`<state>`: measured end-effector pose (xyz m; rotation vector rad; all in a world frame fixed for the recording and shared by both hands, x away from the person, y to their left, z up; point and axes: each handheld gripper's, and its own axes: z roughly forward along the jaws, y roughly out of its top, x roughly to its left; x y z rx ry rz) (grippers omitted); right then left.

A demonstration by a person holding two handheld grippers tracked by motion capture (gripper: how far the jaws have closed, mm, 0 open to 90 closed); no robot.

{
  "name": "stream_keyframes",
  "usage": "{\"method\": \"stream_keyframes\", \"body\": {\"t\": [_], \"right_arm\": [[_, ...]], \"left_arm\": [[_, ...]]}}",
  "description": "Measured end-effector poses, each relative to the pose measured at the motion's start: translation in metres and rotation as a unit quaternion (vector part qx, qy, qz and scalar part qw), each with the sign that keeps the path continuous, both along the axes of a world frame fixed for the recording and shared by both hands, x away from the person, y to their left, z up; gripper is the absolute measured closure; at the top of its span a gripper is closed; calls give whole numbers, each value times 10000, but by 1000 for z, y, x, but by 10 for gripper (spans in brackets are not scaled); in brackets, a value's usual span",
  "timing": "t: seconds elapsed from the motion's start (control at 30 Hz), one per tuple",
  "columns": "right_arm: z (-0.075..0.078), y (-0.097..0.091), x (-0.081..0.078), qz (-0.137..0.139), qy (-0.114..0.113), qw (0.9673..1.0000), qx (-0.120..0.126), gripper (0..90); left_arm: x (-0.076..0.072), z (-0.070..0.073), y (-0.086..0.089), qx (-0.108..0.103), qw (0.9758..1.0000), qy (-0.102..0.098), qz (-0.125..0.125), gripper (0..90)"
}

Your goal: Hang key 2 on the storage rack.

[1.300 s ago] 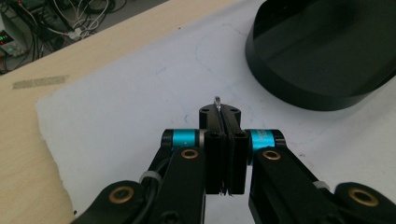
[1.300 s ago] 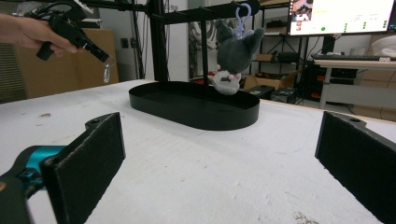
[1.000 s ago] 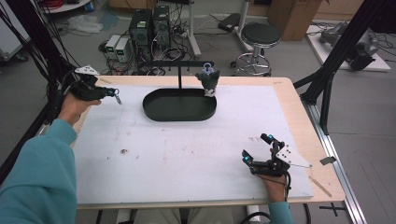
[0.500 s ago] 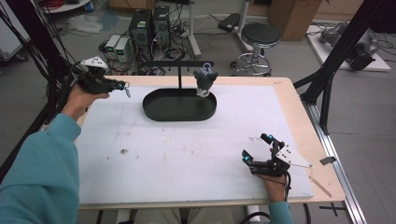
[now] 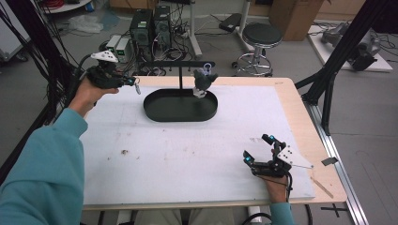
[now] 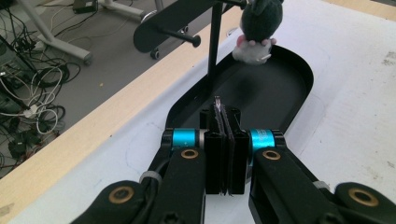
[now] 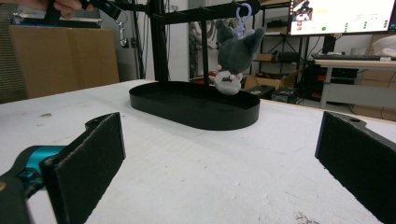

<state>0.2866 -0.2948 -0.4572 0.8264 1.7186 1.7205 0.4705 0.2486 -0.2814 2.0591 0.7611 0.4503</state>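
One plush (image 5: 204, 80) already hung on the rack (image 5: 180, 64) at twelve o'clock; the left gripper (image 5: 133, 83), fingers pinching a small clip (image 5: 137, 87), neared its bar. The right gripper (image 5: 259, 151) waited at five o'clock, fingers wide.

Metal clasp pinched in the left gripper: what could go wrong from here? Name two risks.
1. The left gripper pinches the metal clasp by a thin edge at the tips of its fingers, so the clasp may twist out and drop.
2. The plush toy hangs freely from the stand's bar; a bump could swing it or knock it off.
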Motion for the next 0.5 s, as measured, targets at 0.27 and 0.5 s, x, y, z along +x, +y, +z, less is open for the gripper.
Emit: {"method": "stream_keyframes", "body": {"t": [0.27, 0.5], "right_arm": [[0, 0, 0, 5, 0, 10000, 1, 8], [0, 0, 0, 4, 1, 10000, 4, 8]], "left_arm": [[11, 3, -11, 28, 9999, 41, -101, 882], [20, 9, -21, 44, 9999, 16, -152, 882]]}}
